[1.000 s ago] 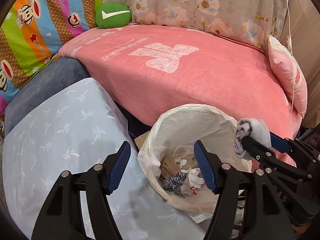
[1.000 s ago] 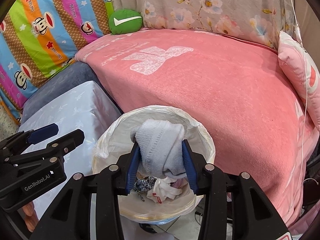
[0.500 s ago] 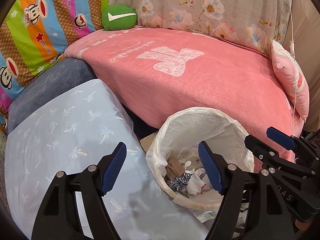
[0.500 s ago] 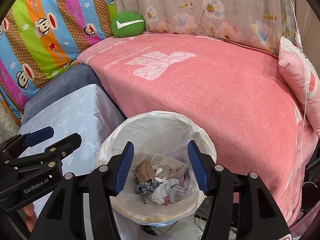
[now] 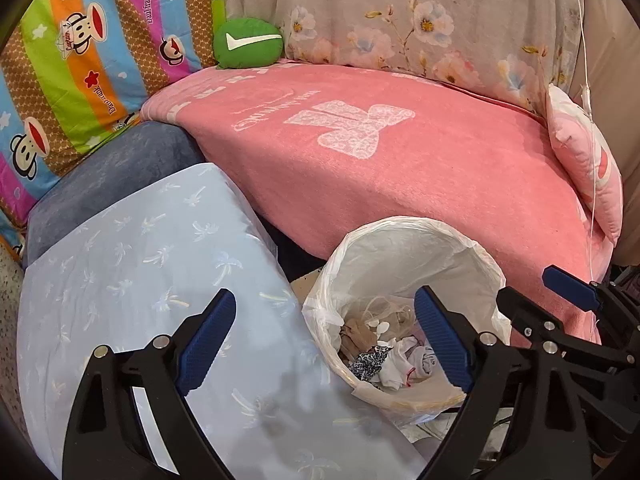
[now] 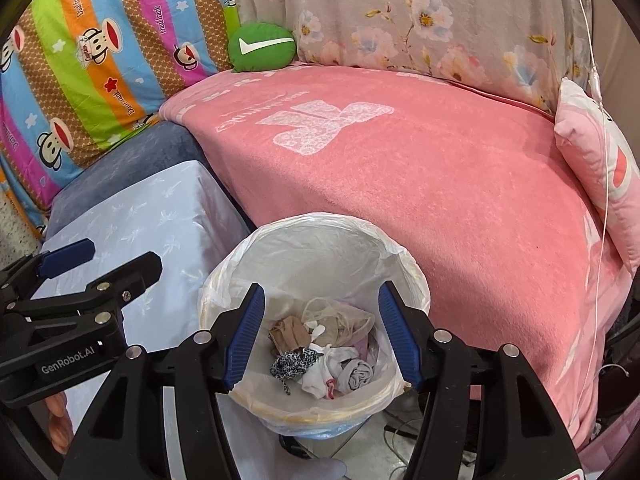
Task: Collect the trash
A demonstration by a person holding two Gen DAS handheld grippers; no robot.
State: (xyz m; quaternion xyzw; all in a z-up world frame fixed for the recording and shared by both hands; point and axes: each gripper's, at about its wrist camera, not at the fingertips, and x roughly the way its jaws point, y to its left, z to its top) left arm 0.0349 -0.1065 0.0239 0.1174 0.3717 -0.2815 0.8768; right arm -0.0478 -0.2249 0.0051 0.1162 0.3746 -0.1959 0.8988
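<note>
A round trash bin with a white plastic liner [image 6: 320,236] stands beside the pink bed; it also shows in the left wrist view [image 5: 404,232]. Crumpled cloths lie in it, among them a grey-white sock [image 6: 358,376] and a spotted rag [image 6: 294,362]. My right gripper [image 6: 322,340] is open and empty, right above the bin's mouth. My left gripper [image 5: 324,340] is open and empty, over the pale blue cushion's edge, left of the bin. The right gripper's fingers [image 5: 568,284] show at the right of the left wrist view.
A pink blanket [image 6: 420,160] covers the bed behind the bin. A pale blue cushion [image 5: 140,272] on a grey-blue stool [image 5: 112,172] stands left of it. A green pillow [image 6: 260,46], floral cushions and a pink pillow [image 6: 600,160] line the back and right.
My right gripper opened and let the grey-white sock fall into the bin. Both grippers have drawn back a little from the bin.
</note>
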